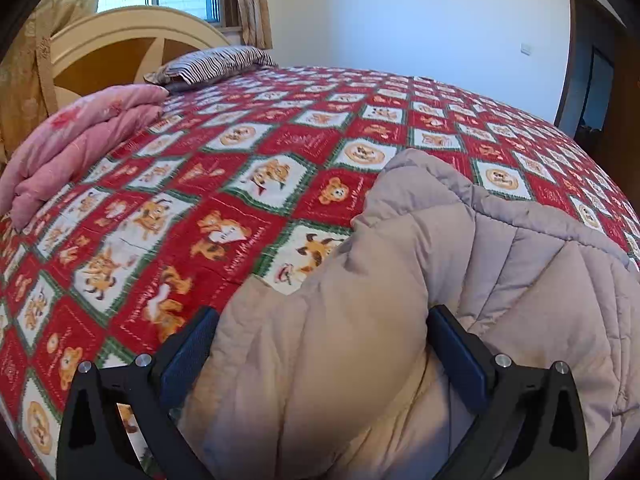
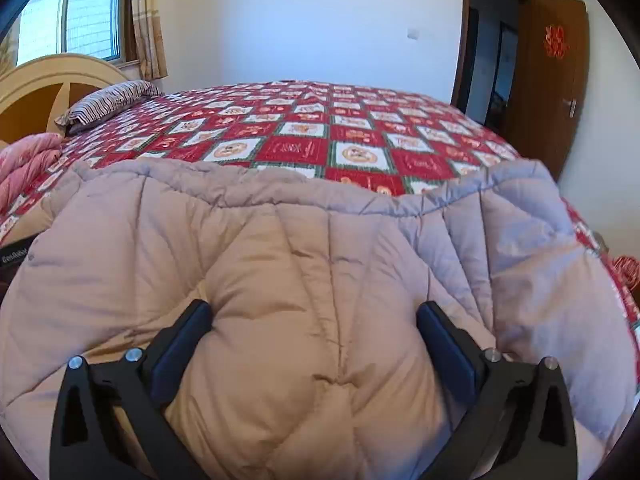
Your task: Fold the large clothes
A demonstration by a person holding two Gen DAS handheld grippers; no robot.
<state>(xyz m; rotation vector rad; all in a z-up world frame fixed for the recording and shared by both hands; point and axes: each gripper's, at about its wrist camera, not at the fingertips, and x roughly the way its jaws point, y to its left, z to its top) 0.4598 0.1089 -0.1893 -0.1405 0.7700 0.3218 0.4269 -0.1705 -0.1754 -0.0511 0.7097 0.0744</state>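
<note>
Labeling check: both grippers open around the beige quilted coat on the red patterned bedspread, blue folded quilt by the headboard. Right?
Almost. The folded quilt by the headboard is pink, not blue, as the left wrist view shows. Otherwise correct: left gripper and right gripper are open around the beige quilted coat on the red bedspread.

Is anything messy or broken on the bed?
Nothing looks broken or spilled. The puffy beige coat lies bunched on the red patterned bedspread, with fabric bulging between the wide-apart fingers of the left hand-held gripper and the right hand-held gripper. The pink quilt sits folded near the striped pillow.
</note>
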